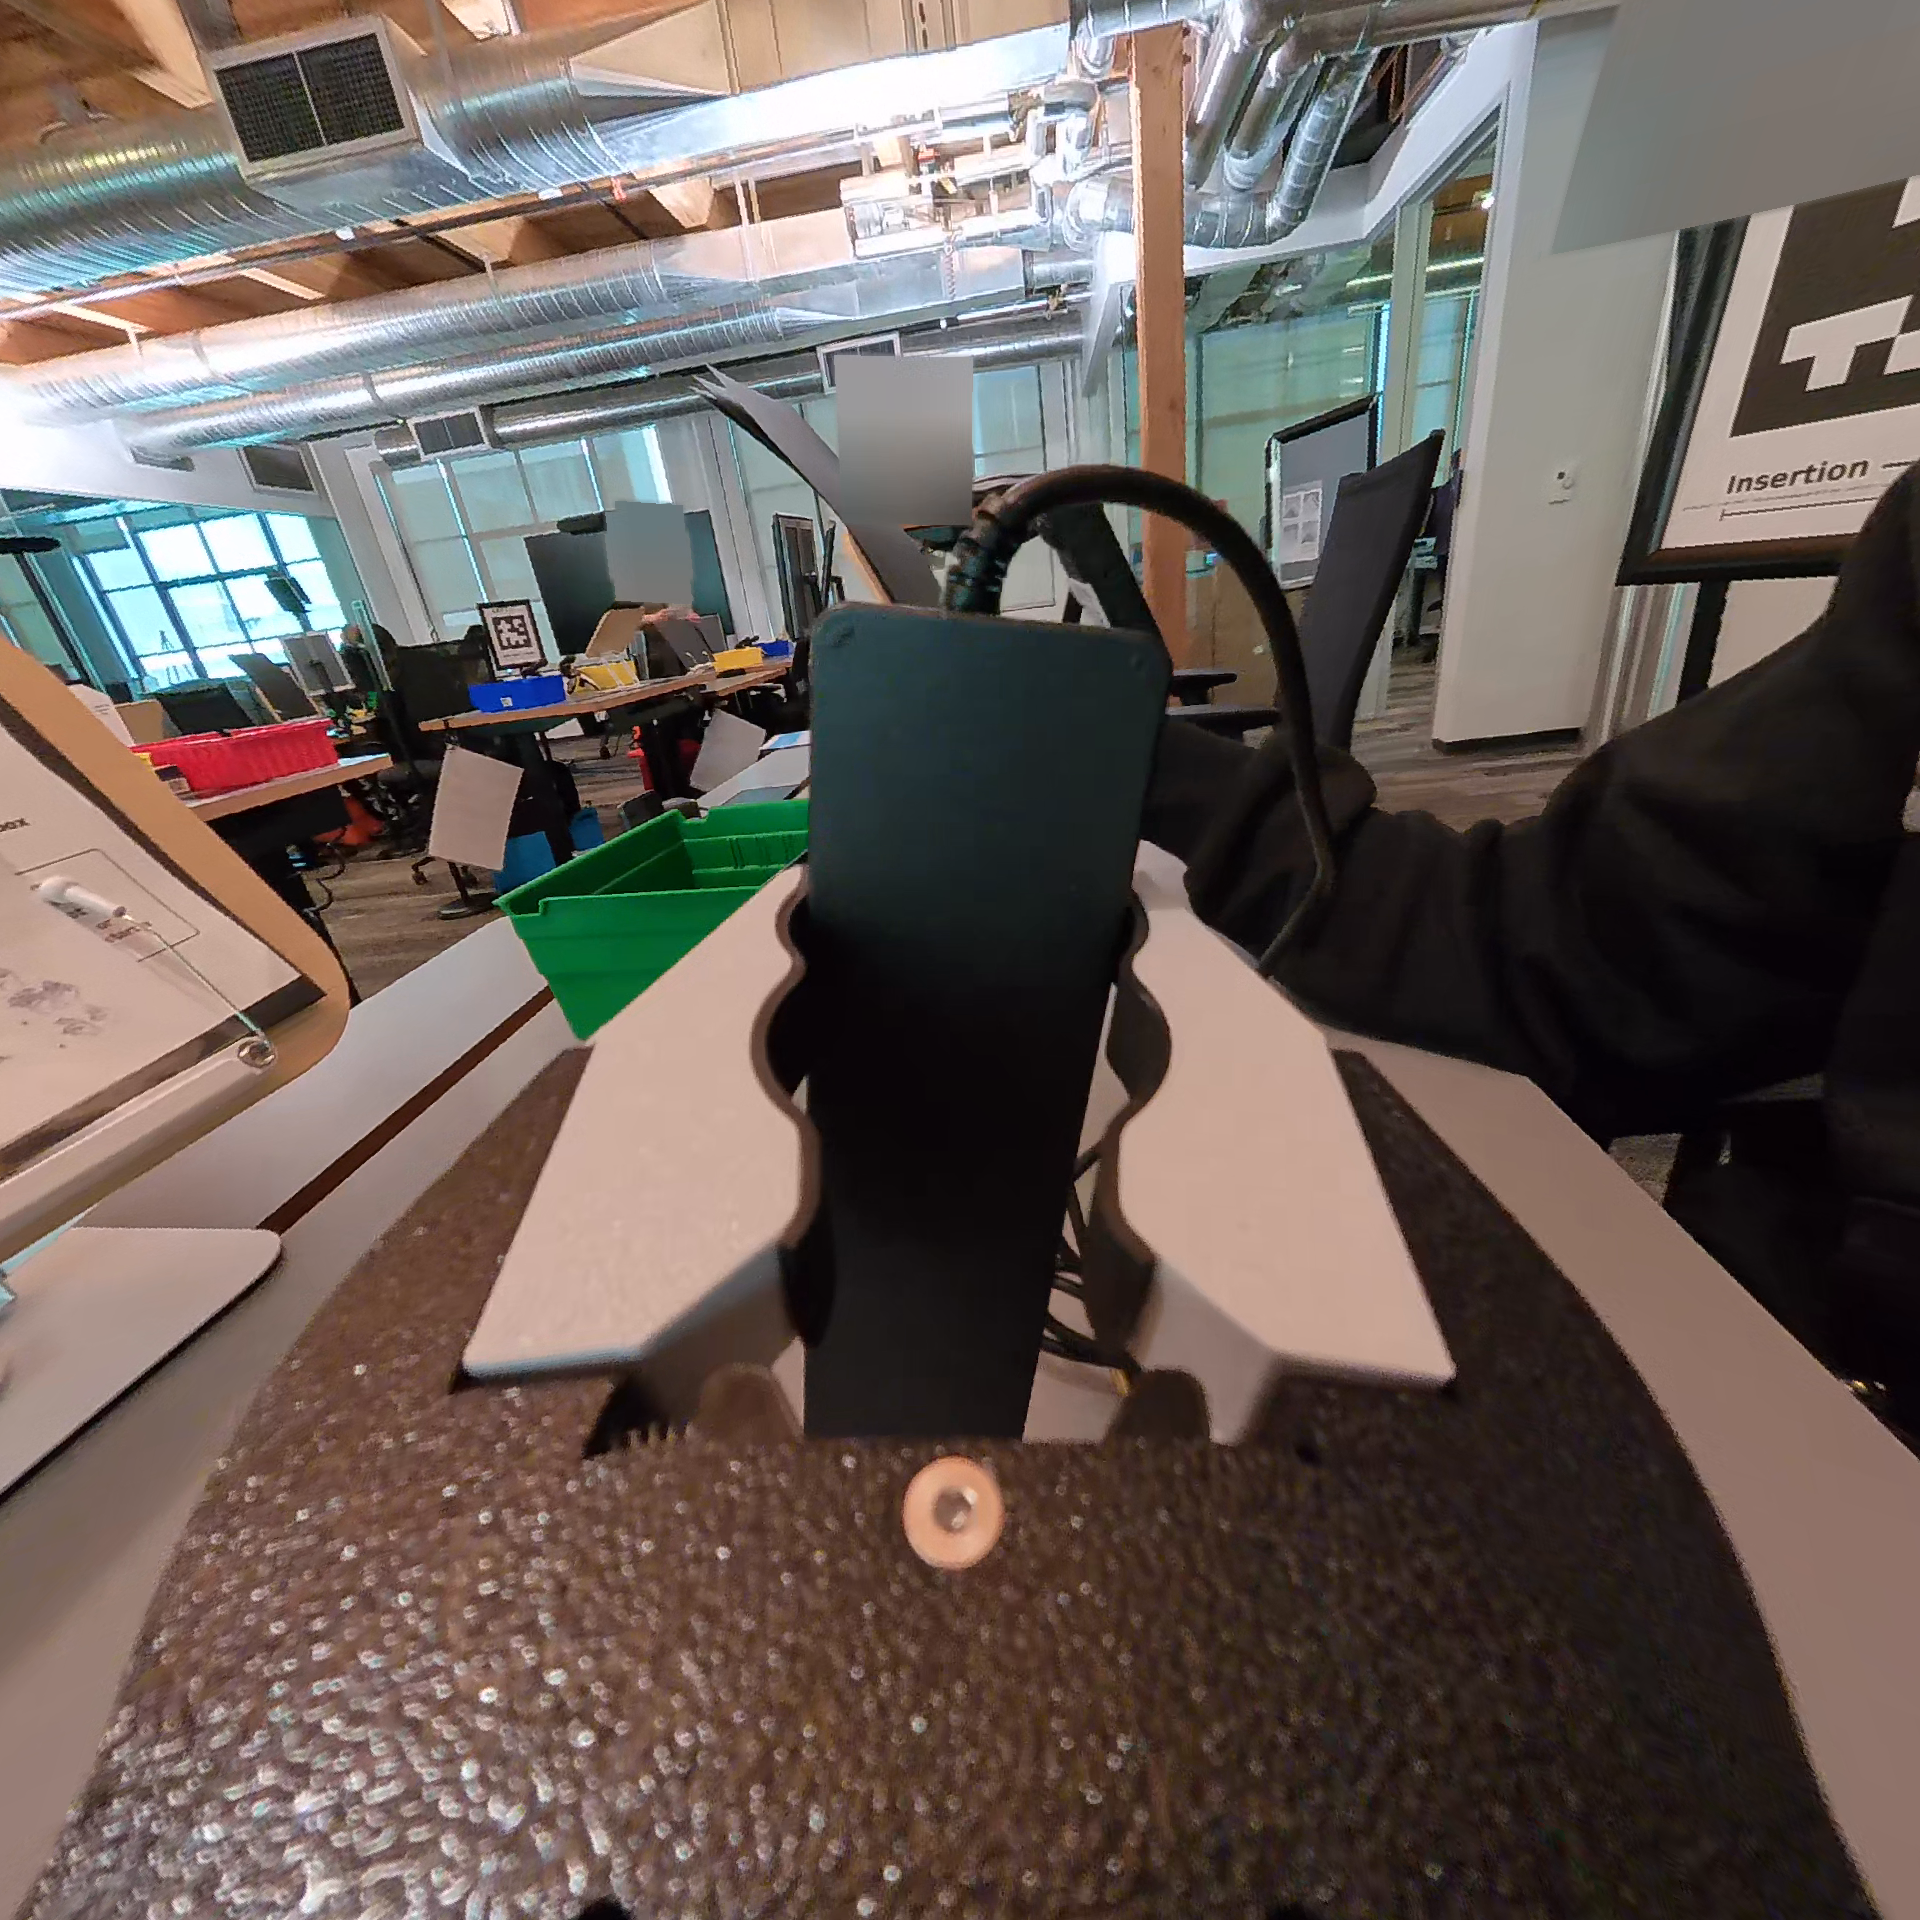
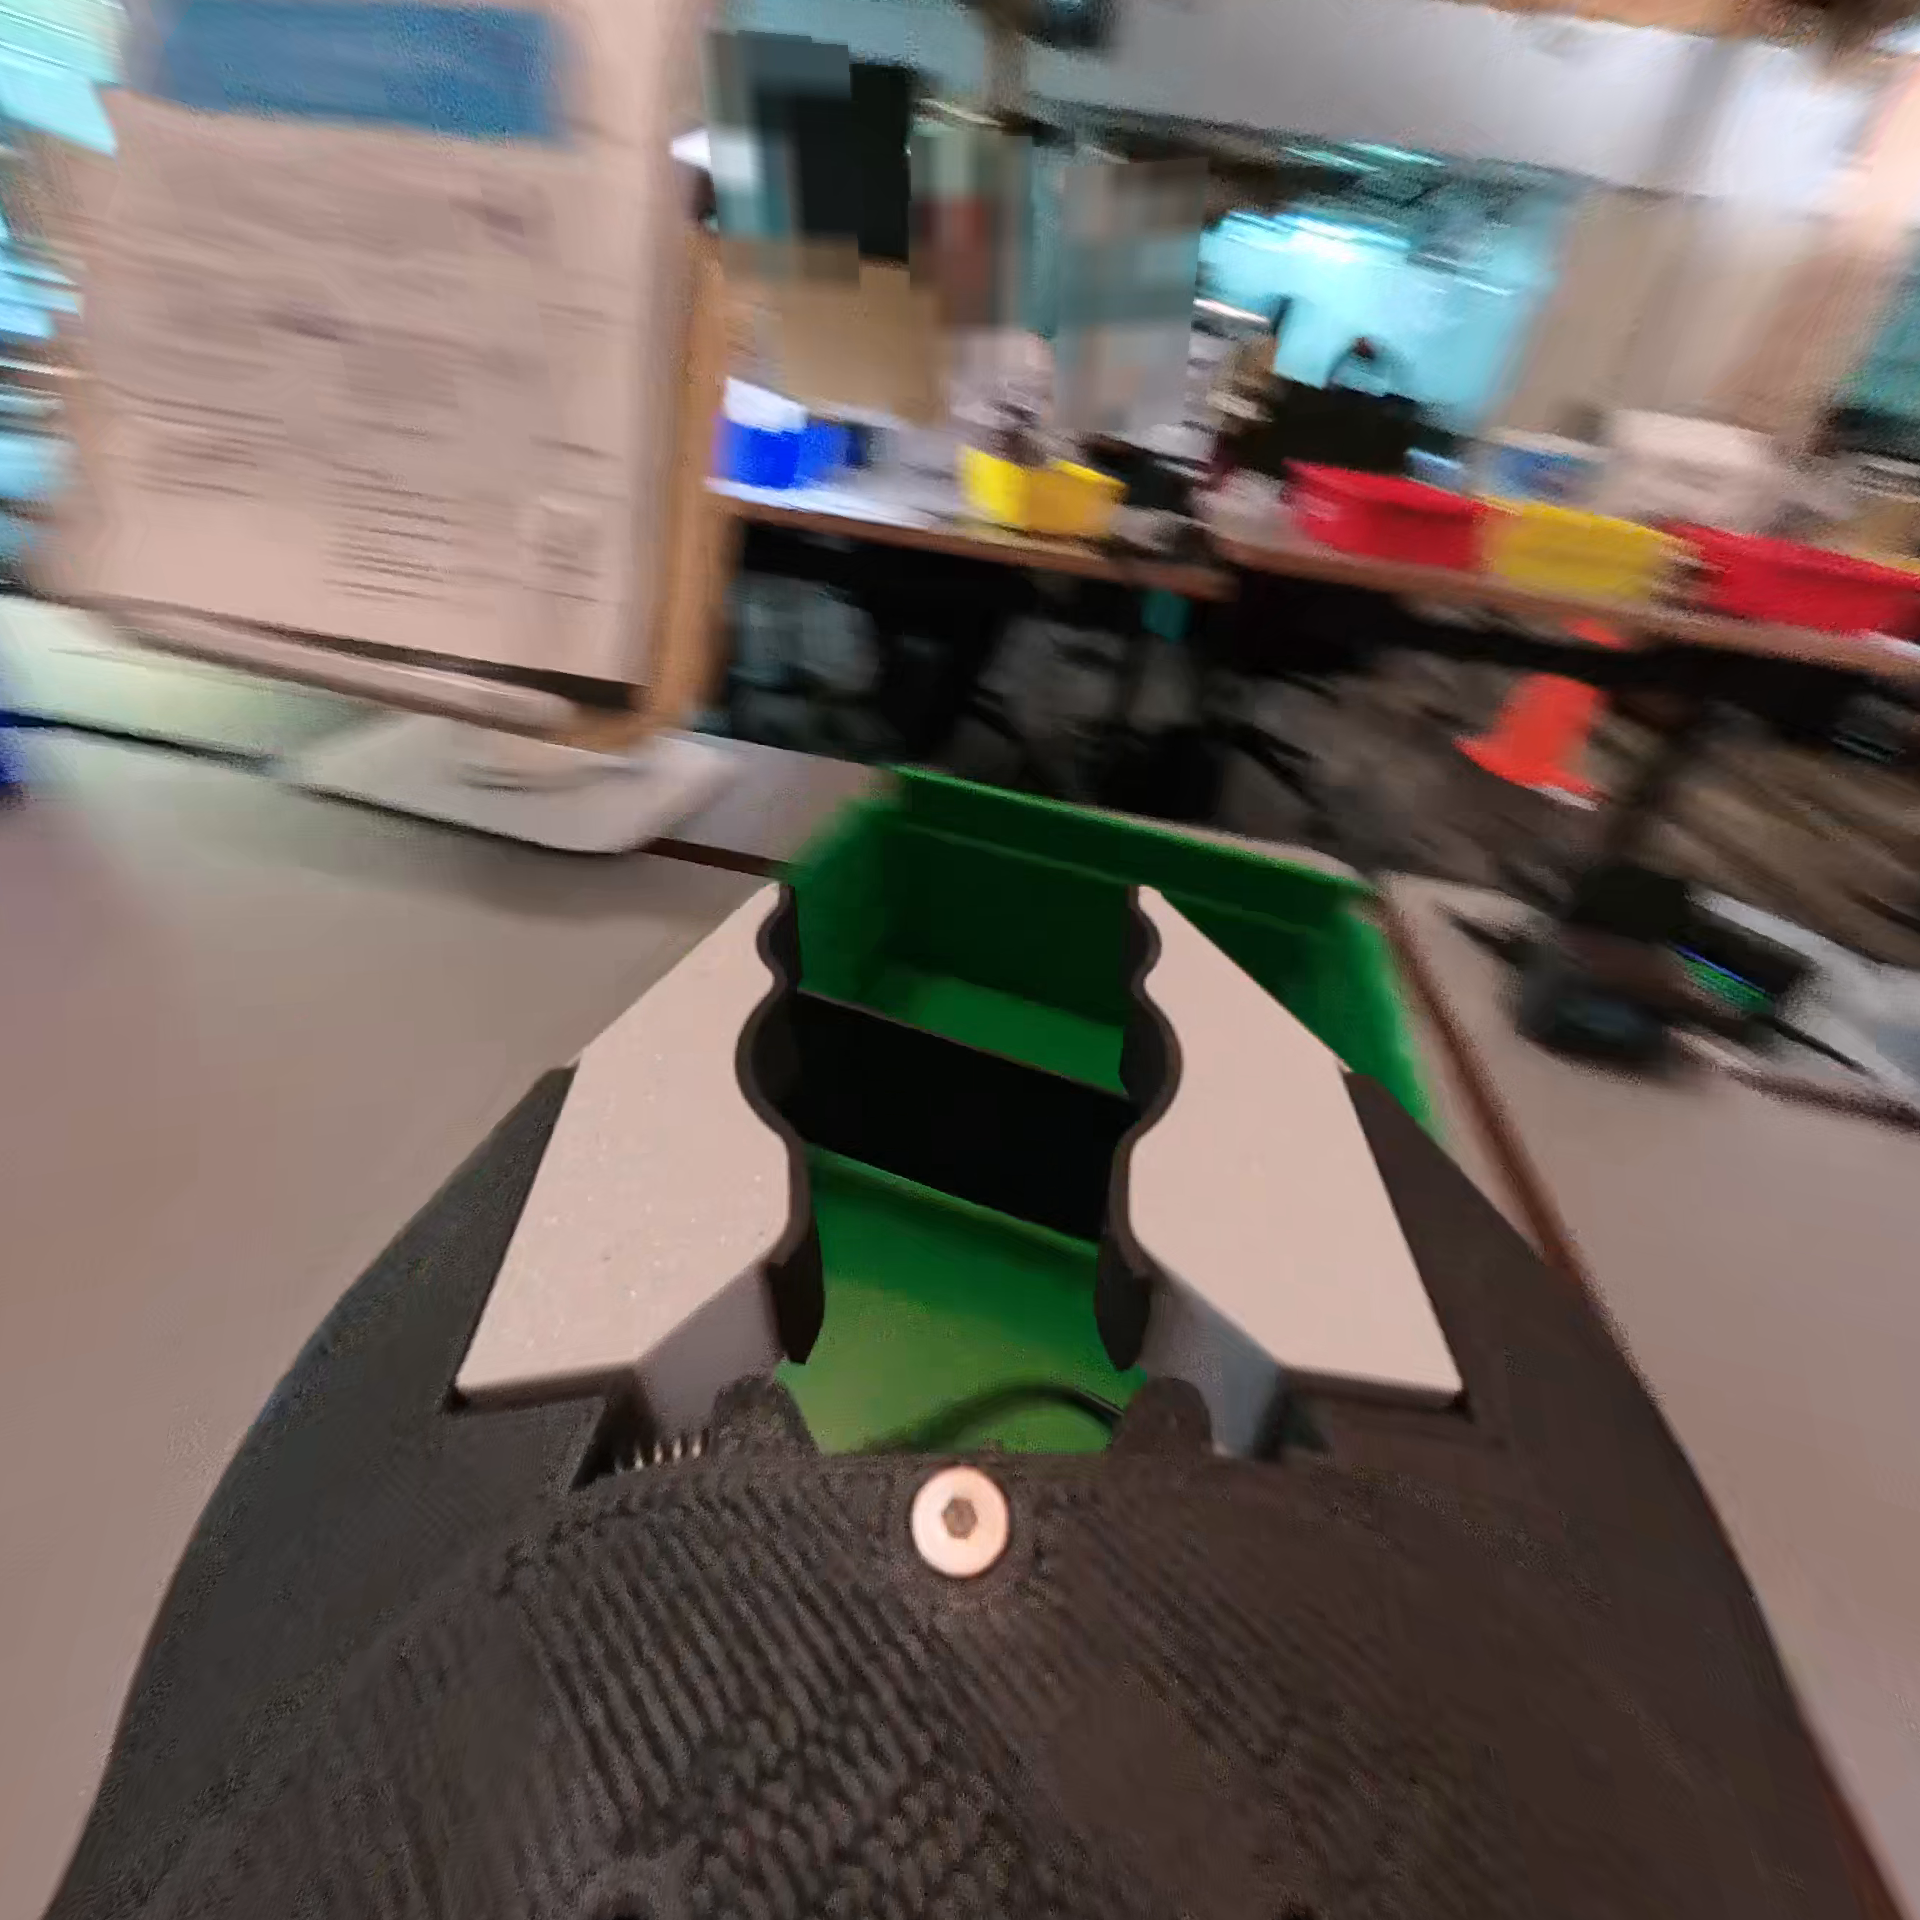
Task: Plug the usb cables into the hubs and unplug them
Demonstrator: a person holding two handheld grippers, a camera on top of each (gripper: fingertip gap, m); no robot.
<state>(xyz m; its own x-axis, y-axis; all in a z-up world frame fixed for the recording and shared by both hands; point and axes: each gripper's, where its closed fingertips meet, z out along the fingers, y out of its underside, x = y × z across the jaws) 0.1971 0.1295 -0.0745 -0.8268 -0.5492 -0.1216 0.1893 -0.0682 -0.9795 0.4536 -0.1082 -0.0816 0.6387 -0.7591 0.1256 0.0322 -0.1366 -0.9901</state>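
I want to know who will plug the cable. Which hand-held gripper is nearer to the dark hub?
Left. The left hand-held gripper is closed on the dark hub. The right hand-held gripper is open over the green bin, holding nothing.

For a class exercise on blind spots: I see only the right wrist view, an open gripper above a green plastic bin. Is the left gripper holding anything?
Observer: Yes, the left gripper is shut on a dark flat rectangular hub.
Operator: Any cable on it?
Observer: A black cable loops out of its far end.
Operator: Anything else nearby?
Observer: A black-sleeved arm reaches in from the right, beside the hub.
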